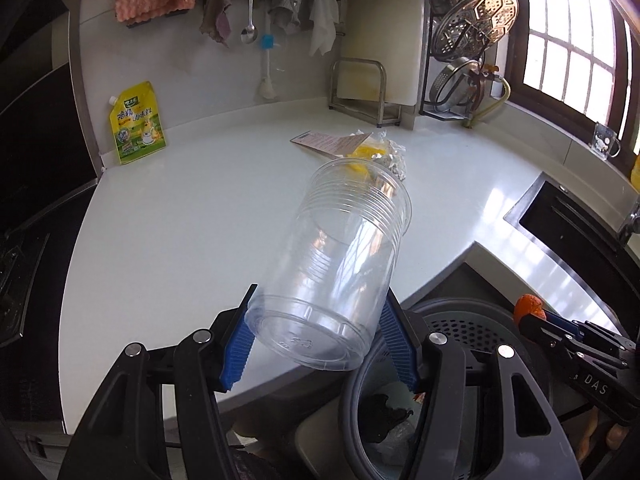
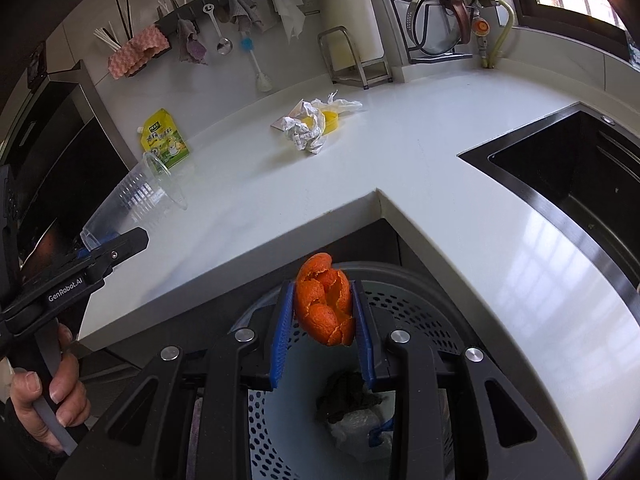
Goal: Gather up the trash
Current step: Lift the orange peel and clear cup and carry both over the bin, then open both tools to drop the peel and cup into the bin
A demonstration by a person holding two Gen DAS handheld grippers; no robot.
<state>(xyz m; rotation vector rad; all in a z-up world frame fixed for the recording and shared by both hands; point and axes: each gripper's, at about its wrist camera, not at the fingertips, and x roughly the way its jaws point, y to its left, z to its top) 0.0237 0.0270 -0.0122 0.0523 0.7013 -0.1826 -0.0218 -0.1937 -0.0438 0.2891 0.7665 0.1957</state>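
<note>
My left gripper (image 1: 320, 336) is shut on a clear plastic cup (image 1: 340, 264), gripped near its base and tilted, above the counter's front edge; the cup also shows in the right wrist view (image 2: 136, 200). My right gripper (image 2: 322, 328) is shut on an orange peel (image 2: 326, 300) and holds it over the grey perforated trash bin (image 2: 420, 312), which has dark scraps and plastic inside. The bin also shows in the left wrist view (image 1: 472, 320). A crumpled paper wad (image 2: 306, 130) with a yellow lid and wrapper lies on the white counter (image 2: 400, 152).
A yellow seasoning pouch (image 1: 138, 124) leans on the back wall. A black sink (image 2: 568, 184) is set in the counter at right. A dish rack (image 1: 464, 48) with pot lids and a metal board stand (image 1: 360, 88) stand at the back. Cloths and utensils hang above.
</note>
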